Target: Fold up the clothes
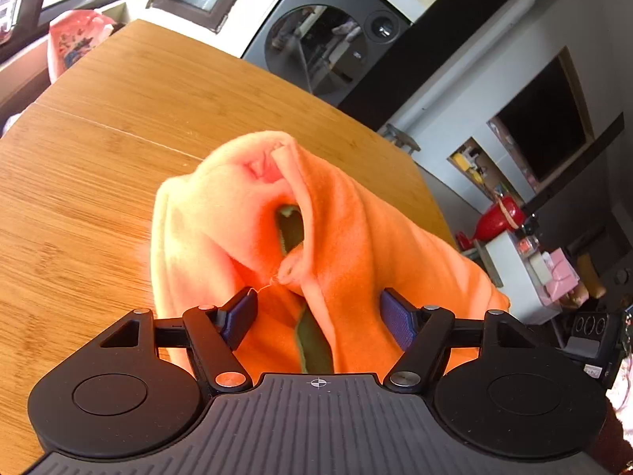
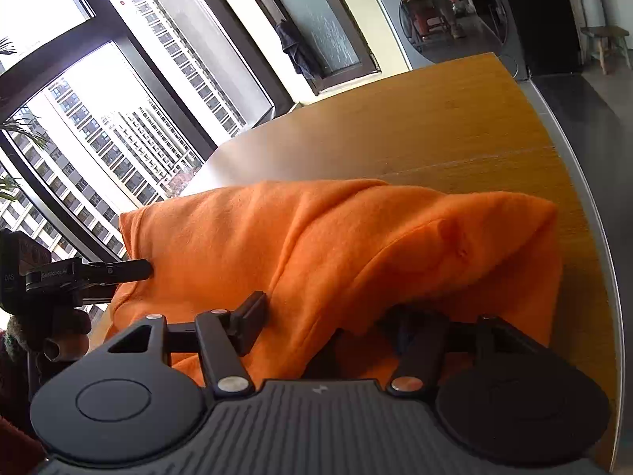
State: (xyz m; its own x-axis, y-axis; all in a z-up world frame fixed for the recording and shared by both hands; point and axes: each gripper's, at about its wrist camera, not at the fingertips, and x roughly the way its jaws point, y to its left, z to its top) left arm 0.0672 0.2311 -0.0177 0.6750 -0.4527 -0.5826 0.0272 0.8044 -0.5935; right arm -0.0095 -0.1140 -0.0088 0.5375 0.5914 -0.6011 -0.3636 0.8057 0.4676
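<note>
An orange fleece garment [image 1: 348, 237] with a green inner edge lies bunched on the wooden table [image 1: 99, 138], one fold standing up in a peak. My left gripper [image 1: 320, 312] reaches into its near side. The two blue pads stand wide apart with their faces showing, and loose cloth lies between them. In the right wrist view the garment [image 2: 316, 237] drapes over my right gripper [image 2: 328, 320]. Its left finger [image 2: 249, 316] rests against the cloth, while its right finger is hidden under a fold. One finger [image 2: 130, 269] of the left gripper pokes into the garment's far left end.
The table's metal-trimmed edge [image 2: 593, 217] runs close along the garment's right side. A grey washing machine [image 1: 328, 39] stands beyond the far end. A pink plastic bag [image 1: 75, 39] sits past the far left corner. Shelves with a red vessel [image 1: 498, 217] stand at right.
</note>
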